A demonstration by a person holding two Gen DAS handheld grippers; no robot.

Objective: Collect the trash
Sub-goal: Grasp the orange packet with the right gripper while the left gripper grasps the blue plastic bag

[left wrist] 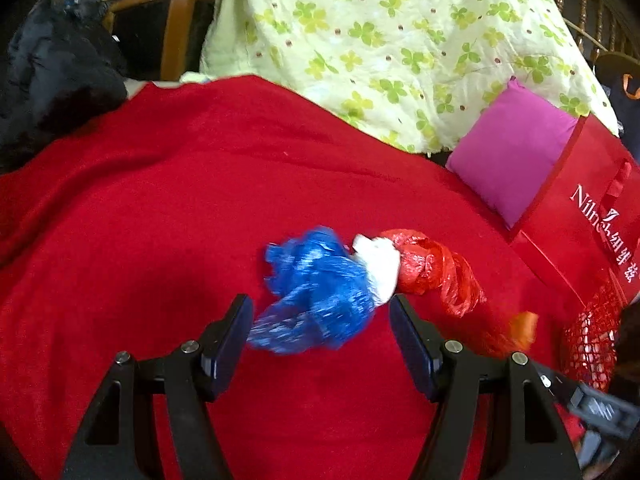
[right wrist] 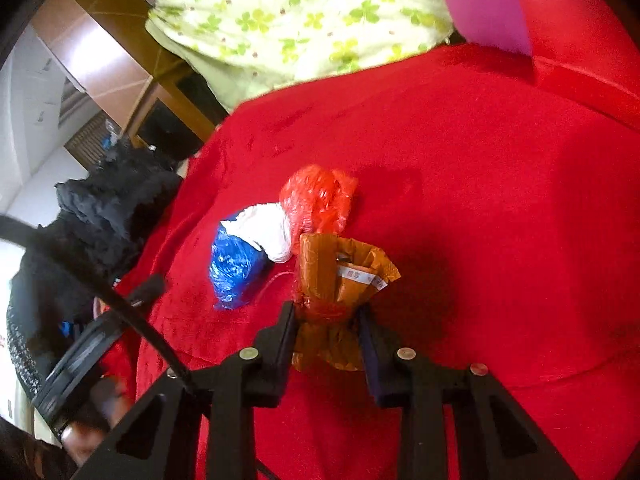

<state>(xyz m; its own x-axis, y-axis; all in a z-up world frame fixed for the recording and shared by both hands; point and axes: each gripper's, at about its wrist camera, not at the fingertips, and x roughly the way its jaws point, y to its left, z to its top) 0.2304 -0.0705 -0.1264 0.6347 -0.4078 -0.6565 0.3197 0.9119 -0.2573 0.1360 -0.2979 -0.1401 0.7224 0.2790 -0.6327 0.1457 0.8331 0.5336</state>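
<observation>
Black garment [left wrist: 56, 80]: heaped at the far left edge of the red blanket [left wrist: 160, 208], beside wooden furniture.
Left gripper [left wrist: 321, 320]: jaws stand wide apart, gripping nothing; the tail of the blue plastic bag lies between them, and neither pad presses on it.
Blue plastic bag [left wrist: 316, 292]: crumpled on the blanket (blurred in the left wrist view), touching the white wad at its right.
White wad [left wrist: 378, 264]: paper or plastic, wedged between the blue bag and the red one.
Red plastic bag [left wrist: 432, 268]: crumpled, trailing toward the right.
Right gripper [right wrist: 327, 316]: narrow, its pads clamped on the pinched neck of a brown wrapper [right wrist: 340, 276] with a white label, just in front of the three-piece pile.
Pink cushion [left wrist: 512, 152]: leaning at the right, against a red tote bag [left wrist: 580, 208] with white lettering.
Clover quilt [left wrist: 380, 40]: draped behind the blanket.
</observation>
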